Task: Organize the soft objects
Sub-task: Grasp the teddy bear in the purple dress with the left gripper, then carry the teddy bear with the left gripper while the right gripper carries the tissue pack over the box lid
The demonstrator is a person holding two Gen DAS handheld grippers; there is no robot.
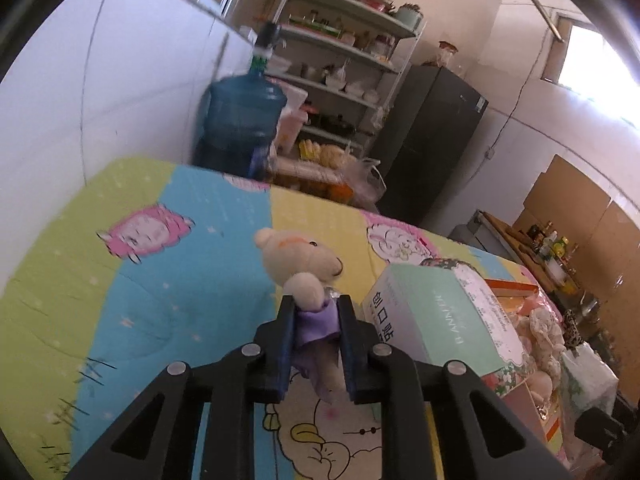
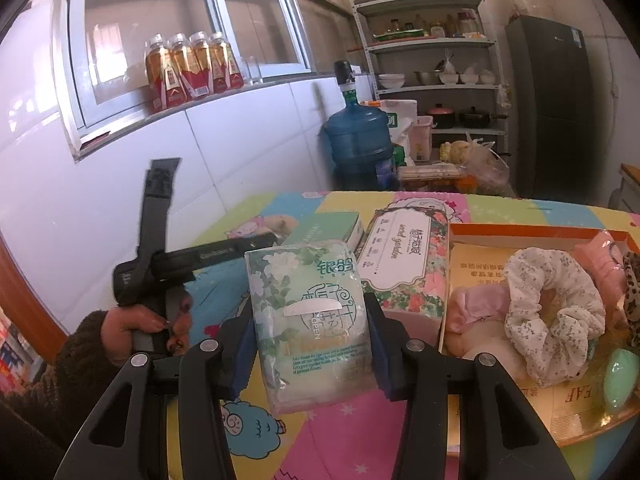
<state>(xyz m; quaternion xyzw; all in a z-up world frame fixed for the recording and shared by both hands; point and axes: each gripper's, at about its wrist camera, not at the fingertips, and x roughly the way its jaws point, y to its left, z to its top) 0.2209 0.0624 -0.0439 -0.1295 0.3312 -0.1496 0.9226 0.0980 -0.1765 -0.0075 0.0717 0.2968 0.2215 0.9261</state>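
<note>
A small cream teddy bear [image 1: 298, 258] in a purple dress is upright between the pads of my left gripper [image 1: 316, 304], which is shut on its dress, above the cartoon-print tablecloth [image 1: 160, 280]. My right gripper [image 2: 310, 308] is shut on a soft pack of tissues [image 2: 312, 320] with a green flower print, held above the cloth. To its right an orange-rimmed cardboard tray [image 2: 540, 236] holds a white flowered scrunchie [image 2: 560, 308], pink soft pieces and a mint-green item. A person's hand [image 2: 140, 320] grips the left gripper's handle at the left.
A teal tissue box [image 1: 436, 312] and a floral tissue box [image 2: 400, 264] stand between bear and tray. Beyond the table stand a blue water jug [image 2: 358, 136], a metal shelf [image 2: 432, 80] and a dark fridge [image 2: 548, 108]. Drink bottles [image 2: 192, 68] line the windowsill. The white wall runs along the left.
</note>
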